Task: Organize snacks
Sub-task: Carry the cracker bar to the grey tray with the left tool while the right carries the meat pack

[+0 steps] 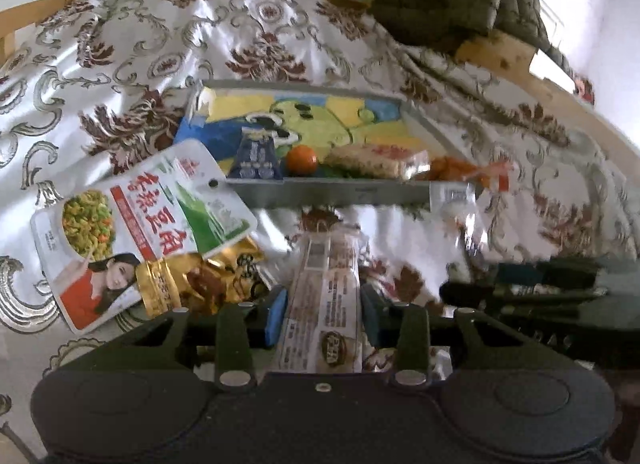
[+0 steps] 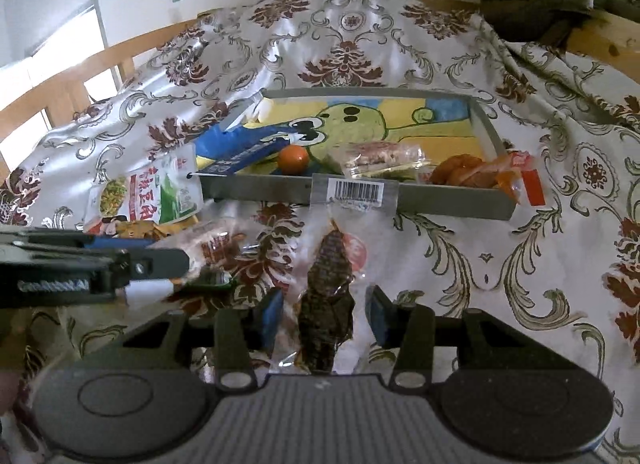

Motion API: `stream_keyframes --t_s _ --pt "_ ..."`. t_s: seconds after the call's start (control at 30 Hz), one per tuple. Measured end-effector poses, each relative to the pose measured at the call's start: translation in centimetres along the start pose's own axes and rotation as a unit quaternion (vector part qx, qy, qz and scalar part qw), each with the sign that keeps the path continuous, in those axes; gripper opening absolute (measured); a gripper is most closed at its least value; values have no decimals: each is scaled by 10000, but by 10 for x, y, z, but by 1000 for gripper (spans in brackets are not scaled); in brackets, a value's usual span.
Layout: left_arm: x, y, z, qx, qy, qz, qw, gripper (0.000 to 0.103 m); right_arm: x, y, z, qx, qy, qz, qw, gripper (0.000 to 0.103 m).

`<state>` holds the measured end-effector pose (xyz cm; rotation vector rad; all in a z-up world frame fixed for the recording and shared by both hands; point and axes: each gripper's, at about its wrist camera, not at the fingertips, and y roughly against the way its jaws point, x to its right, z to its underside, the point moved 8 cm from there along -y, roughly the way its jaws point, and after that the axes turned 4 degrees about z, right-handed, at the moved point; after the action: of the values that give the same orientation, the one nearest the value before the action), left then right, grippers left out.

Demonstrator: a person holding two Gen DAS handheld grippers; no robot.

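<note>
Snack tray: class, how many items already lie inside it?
4, possibly more hidden: blue packet at left, orange ball beside it, clear cracker pack in the middle, orange snack bag over the tray's right corner.

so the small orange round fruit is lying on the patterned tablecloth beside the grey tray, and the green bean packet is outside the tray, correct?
Not quite. The small orange round fruit sits inside the grey tray, per the right wrist view. The green bean packet is outside the tray, on the patterned tablecloth.

I see the tray [image 2: 452,200] ahead on the tablecloth [image 2: 500,264], an orange [image 2: 293,159] and wrapped snacks [image 2: 384,158] inside it; a pouch [image 1: 140,232] lies to its left.
</note>
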<state>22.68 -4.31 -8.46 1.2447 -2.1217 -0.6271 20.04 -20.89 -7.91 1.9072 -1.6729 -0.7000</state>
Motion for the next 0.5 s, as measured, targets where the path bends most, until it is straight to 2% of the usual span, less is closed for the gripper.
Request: stream_keyframes --t_s 0.23,0.5 --pt "4 -5 6 -173 -526 -367 9978 41 5 7 -8 169 -235 -116 9995 49" --pt "10 -21 10 -792 -1048 -484 9902 44 15 14 -15 296 -486 -202 9982 49"
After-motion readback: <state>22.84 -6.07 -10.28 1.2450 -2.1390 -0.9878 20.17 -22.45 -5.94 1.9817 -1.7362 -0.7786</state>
